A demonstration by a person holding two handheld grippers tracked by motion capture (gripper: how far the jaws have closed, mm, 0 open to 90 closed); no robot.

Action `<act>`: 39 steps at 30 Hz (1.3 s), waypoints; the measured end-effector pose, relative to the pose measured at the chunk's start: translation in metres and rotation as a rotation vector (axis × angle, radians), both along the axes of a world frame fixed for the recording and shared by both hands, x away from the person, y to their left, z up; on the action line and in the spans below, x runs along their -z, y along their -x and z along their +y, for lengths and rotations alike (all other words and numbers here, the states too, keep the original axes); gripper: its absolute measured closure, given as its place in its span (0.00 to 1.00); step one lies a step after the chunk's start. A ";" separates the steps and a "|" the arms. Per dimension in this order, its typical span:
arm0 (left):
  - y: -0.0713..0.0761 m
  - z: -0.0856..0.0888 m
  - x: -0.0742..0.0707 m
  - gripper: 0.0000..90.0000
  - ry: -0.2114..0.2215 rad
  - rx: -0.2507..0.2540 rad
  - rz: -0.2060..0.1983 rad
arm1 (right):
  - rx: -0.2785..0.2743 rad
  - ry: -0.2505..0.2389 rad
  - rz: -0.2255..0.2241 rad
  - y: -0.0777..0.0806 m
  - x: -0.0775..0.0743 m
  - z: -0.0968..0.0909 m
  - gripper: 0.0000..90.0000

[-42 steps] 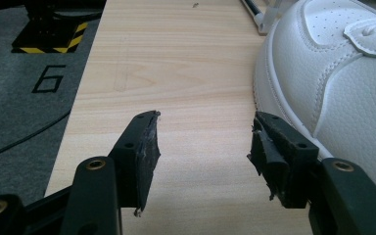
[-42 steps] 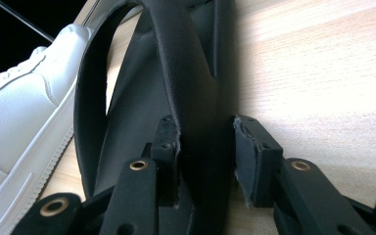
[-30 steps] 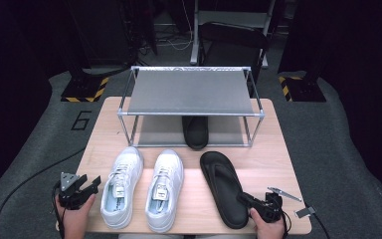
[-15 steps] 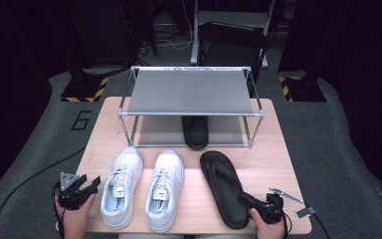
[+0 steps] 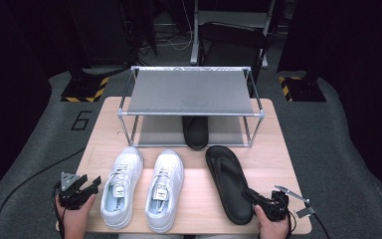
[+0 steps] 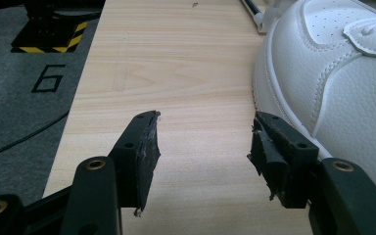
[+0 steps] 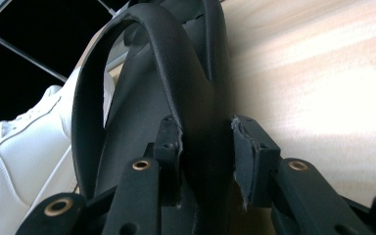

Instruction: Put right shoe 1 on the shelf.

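Two grippers work at the table's [image 5: 278,164] near edge. Right gripper [image 5: 251,195] clamps the heel rim of the black flip-flop [image 5: 226,181] near the near-right corner, likely to lift it toward the shoe rack [image 5: 191,92], where its mate [image 5: 195,132] sits underneath. Left gripper [image 6: 203,147] gapes open, holding nothing, beside the white sneaker [image 6: 333,73].

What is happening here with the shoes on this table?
A person works at a wooden table with a gripper in each hand. The right gripper is closed on the heel edge of a black sandal lying in front of a metal shoe rack; its mate sits on the lower shelf. The left gripper hangs open beside the left of two white sneakers, holding nothing.
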State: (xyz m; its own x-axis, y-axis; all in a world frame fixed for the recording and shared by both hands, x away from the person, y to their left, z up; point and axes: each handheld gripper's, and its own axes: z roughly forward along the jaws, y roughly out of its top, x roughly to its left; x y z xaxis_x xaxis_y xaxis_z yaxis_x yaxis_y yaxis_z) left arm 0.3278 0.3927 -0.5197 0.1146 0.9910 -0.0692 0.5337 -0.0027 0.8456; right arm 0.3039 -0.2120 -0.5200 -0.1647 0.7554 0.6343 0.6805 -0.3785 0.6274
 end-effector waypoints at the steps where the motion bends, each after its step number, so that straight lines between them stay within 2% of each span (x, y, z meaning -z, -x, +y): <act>1: 0.000 0.000 0.000 0.48 0.001 -0.001 -0.002 | -0.004 0.006 -0.005 -0.002 0.000 0.000 0.73; 2: -0.001 0.000 0.001 0.48 -0.001 -0.006 -0.021 | -0.001 0.006 -0.009 -0.004 -0.001 0.000 0.73; 5: -0.001 0.000 0.001 0.48 0.010 -0.011 -0.023 | 0.009 0.015 -0.015 -0.010 -0.005 0.001 0.73; 6: 0.000 0.000 0.000 0.48 0.008 -0.006 -0.011 | 0.013 0.013 -0.016 -0.013 -0.005 0.001 0.73; 8: -0.001 0.000 0.001 0.48 0.011 -0.011 -0.024 | 0.019 0.013 -0.017 -0.018 -0.007 0.000 0.73; 17: 0.000 0.000 0.000 0.48 0.010 -0.005 -0.011 | 0.058 0.037 -0.043 -0.039 -0.013 0.001 0.73; 18: 0.000 0.001 0.000 0.48 0.005 -0.001 -0.006 | 0.066 0.034 -0.035 -0.042 -0.015 0.002 0.73; 19: 0.000 0.001 0.000 0.48 0.005 -0.001 -0.006 | 0.068 0.039 -0.047 -0.046 -0.014 0.003 0.73; 20: 0.000 0.001 0.000 0.48 0.005 -0.001 -0.006 | 0.069 0.045 -0.037 -0.051 -0.016 0.004 0.73; 28: 0.000 0.001 0.000 0.48 0.005 0.000 -0.001 | 0.081 0.072 -0.044 -0.077 -0.023 0.011 0.73; 29: -0.001 0.001 0.001 0.48 0.005 -0.004 -0.016 | 0.080 0.078 -0.055 -0.079 -0.023 0.011 0.73; 32: -0.001 0.001 0.001 0.48 0.004 -0.002 -0.012 | 0.090 0.064 -0.054 -0.087 -0.026 0.014 0.73; 33: -0.001 0.001 0.001 0.48 0.005 -0.004 -0.016 | 0.090 0.071 -0.051 -0.090 -0.027 0.014 0.73; 34: 0.000 0.001 0.000 0.48 0.004 0.002 0.000 | 0.093 0.068 -0.053 -0.092 -0.028 0.016 0.73; 35: -0.001 0.001 0.001 0.48 0.005 -0.005 -0.017 | 0.098 0.067 -0.054 -0.095 -0.029 0.017 0.73; 39: -0.001 0.001 0.000 0.48 0.012 -0.003 -0.007 | 0.106 0.084 -0.062 -0.105 -0.031 0.021 0.73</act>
State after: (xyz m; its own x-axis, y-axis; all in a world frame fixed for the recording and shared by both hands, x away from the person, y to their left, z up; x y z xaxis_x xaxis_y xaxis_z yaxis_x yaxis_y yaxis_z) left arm 0.3284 0.3938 -0.5201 0.1118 0.9905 -0.0800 0.5274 0.0091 0.8496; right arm 0.4089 -0.1909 -0.4894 -0.1178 0.8205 0.5593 0.5985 -0.3908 0.6993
